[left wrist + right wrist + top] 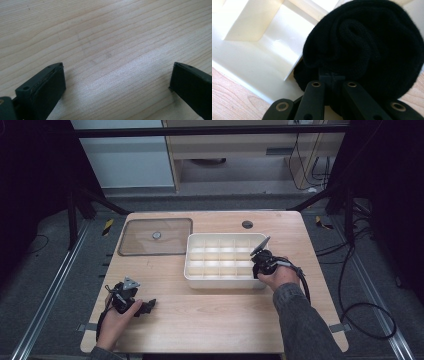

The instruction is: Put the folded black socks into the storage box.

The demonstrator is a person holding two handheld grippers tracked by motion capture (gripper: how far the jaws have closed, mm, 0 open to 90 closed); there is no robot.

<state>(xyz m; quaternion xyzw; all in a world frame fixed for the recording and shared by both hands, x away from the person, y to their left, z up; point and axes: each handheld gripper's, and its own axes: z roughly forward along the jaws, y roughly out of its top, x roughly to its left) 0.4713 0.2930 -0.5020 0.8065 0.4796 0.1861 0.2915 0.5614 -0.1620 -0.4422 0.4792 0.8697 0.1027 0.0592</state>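
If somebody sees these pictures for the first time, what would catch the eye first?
Most striking is the white compartment tray in the middle of the wooden table, with the right gripper at its near right corner, shut on a black knitted roll. Next comes the clear lid, lying flat at the far left. The left gripper rests open over bare wood.

In the right gripper view, the black knitted item [364, 47] covers the jaw tips and the compartment of the white divided tray [262, 57] beneath it; its top and right side are cut off by the frame. In the high view, the right gripper [261, 260] hides that item. What the item is cannot be told.
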